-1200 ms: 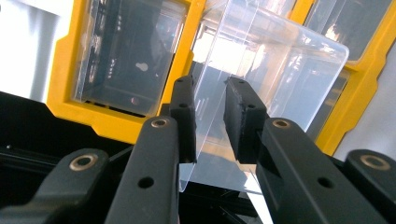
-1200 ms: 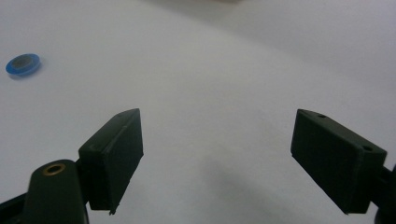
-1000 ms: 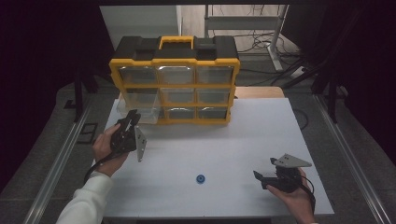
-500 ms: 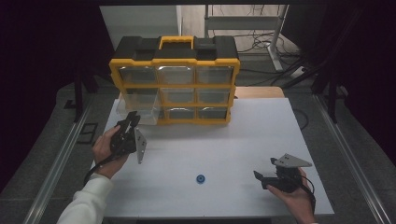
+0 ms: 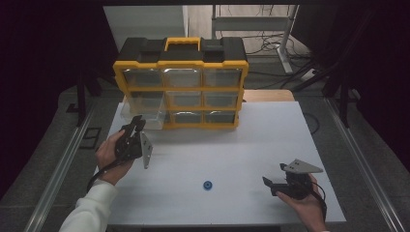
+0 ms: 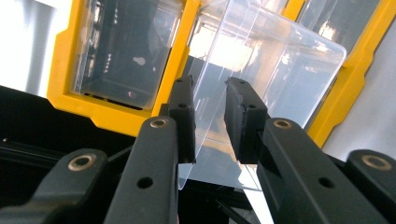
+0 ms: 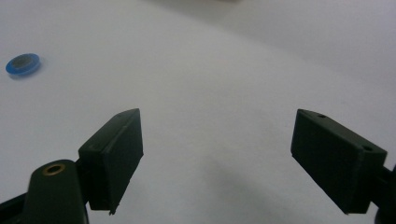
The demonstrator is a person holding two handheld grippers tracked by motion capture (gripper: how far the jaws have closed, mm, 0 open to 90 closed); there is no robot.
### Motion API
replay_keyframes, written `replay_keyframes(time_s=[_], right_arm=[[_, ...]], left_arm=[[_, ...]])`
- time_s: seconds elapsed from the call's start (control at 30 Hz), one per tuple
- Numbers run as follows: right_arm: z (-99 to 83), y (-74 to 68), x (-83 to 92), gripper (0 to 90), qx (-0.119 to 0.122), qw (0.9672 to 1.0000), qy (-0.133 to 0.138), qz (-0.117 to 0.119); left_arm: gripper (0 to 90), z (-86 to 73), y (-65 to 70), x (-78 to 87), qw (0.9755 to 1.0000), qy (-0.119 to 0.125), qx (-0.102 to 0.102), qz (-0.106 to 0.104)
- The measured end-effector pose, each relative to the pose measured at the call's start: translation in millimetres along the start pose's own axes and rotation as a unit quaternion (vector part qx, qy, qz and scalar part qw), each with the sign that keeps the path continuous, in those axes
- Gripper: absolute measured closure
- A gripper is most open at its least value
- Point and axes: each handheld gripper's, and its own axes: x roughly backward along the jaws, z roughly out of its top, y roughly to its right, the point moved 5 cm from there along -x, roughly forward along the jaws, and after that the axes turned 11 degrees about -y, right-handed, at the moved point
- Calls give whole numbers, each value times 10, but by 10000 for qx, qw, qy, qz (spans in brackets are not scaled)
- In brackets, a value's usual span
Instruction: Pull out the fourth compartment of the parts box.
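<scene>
Nothing has shifted since a second ago: the clear drawer [image 6: 261,70], partly pulled from the yellow organizer [image 5: 181,82], is held with its wall between the left gripper [image 6: 210,116] pads, while the right gripper [image 7: 217,158] is kept wide apart above the table [image 5: 251,145].

The high view looks forward and down over the whole worktop [image 5: 241,145]. The left gripper view sits close against the yellow organizer [image 6: 177,60] (shared with the high view); the right skims the worktop.
</scene>
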Motion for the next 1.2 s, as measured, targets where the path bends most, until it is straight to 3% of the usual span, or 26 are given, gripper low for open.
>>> replay_keyframes(time_s=[0.4,0.47,0.5,0.57,0.63,0.73,0.87,0.9,0.97,1.0,1.1,1.13,1.2], right_arm=[[1,-2,-8,174,22,10000,-31,-5],[1,-4,-8,173,25,10000,-32,3],[0,-4,-9,173,24,10000,-34,7],[-1,-1,-10,173,15,10000,-40,5],[-1,-1,-13,173,6,10000,-41,11],[-3,-1,-17,173,16,10000,-59,12],[-2,-2,-16,172,18,10000,-57,11],[-2,-2,-17,172,17,10000,-60,12],[-3,-4,-18,172,27,10000,-61,19],[-3,-7,-18,172,33,10000,-60,26],[-3,-8,-19,172,33,10000,-59,31],[-3,-7,-18,172,33,10000,-57,30],[-1,-9,-18,172,30,10000,-55,29]], left_arm=[[727,18,6,6,10000,-40,20,-41],[695,13,4,-4,9998,-23,167,-117],[677,2,-4,-5,9990,-47,408,-191],[597,-10,-23,15,9974,-15,685,-216],[436,-14,-46,35,9967,-4,783,-236],[285,-15,-63,67,9924,-47,1045,-651],[222,-24,-74,158,9809,34,1488,-1248],[218,-29,-72,181,9767,61,1562,-1468],[215,-48,-62,207,9677,68,1709,-1853],[210,-60,-54,219,9620,68,1797,-2057],[208,-80,-35,256,9512,51,1935,-2402],[208,-87,-25,270,9461,36,1983,-2562],[210,-105,-7,304,9334,-11,2162,-2863]])
